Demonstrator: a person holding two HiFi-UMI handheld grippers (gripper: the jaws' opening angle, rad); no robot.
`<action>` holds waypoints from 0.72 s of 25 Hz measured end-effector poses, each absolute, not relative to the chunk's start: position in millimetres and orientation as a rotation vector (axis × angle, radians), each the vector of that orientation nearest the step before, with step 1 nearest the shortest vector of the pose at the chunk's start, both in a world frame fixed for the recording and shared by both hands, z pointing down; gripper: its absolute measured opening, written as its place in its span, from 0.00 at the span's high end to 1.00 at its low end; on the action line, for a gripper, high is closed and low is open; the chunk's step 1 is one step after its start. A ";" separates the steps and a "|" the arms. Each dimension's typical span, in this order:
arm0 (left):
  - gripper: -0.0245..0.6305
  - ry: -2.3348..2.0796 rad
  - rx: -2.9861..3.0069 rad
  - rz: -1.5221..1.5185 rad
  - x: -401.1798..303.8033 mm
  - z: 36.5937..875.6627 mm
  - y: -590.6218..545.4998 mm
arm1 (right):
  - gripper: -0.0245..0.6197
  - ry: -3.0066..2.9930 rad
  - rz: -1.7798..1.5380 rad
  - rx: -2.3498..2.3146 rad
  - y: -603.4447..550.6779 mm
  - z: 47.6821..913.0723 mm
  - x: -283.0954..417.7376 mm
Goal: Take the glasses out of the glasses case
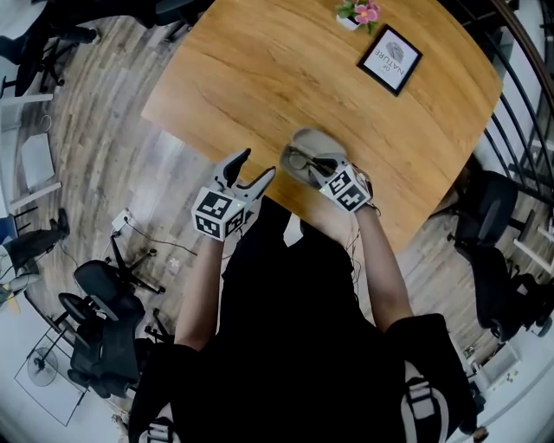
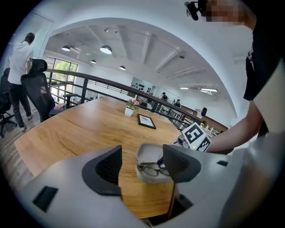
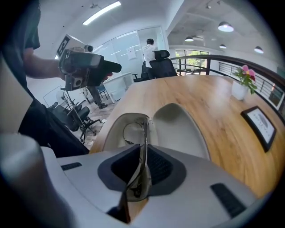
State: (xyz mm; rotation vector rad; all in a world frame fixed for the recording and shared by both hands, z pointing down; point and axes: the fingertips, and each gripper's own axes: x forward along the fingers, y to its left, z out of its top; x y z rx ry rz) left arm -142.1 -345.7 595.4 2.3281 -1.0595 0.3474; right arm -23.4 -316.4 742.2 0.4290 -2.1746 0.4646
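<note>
My right hand-held gripper (image 3: 142, 173), angled down over the table's near edge, has its jaws pinched on the glasses (image 3: 143, 129), gripping them edge-on by a lens and the frame. The glasses have not cleared the glasses case (image 3: 178, 129); their far part lies in the case's near shell, with the lid folded back beyond it. My left hand-held gripper (image 1: 257, 169) hangs just left of the case, jaws wide apart and holding nothing. As I read it, the case is open and the grasp is made, while the lift out remains. Farther across the table (image 1: 260, 78) stand a framed picture (image 1: 389, 59) and a pot of pink flowers (image 1: 359, 13).
</note>
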 end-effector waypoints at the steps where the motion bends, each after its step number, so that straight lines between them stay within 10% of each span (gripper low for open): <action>1: 0.52 -1.051 2.327 0.350 -141.6 597.1 -346.5 | 0.87 -2.162 0.470 0.425 -316.2 744.4 -23.1; 18: 0.52 -0.966 2.389 0.366 -137.3 589.0 -360.1 | 0.92 -2.132 0.427 0.440 -318.9 738.2 -25.8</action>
